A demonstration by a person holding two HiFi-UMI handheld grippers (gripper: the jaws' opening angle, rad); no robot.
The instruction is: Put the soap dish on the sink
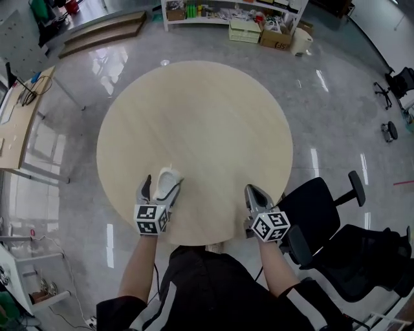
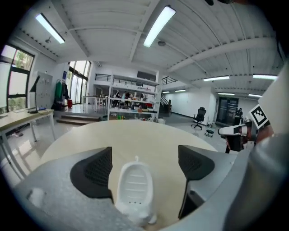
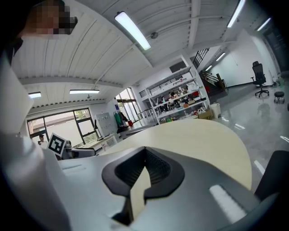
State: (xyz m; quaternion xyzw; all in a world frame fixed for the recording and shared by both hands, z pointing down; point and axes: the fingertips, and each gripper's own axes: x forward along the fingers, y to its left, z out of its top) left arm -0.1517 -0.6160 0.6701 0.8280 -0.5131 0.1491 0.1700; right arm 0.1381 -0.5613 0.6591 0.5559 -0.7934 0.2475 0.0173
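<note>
A white oval soap dish (image 1: 168,178) lies at the near edge of the round wooden table (image 1: 194,110). My left gripper (image 1: 160,184) stands around it with the jaws wide apart. In the left gripper view the soap dish (image 2: 135,182) sits close to the left pad (image 2: 92,173), with a broad gap to the right pad (image 2: 194,164); neither pad presses on it. My right gripper (image 1: 253,192) is over the table's near right edge, shut and holding nothing. In the right gripper view its tips (image 3: 145,151) meet. No sink is in any view.
A black office chair (image 1: 317,207) stands just right of the table, beside my right arm. A wooden desk (image 1: 19,123) is at the far left and white shelves (image 1: 226,13) with boxes stand across the shiny floor at the back.
</note>
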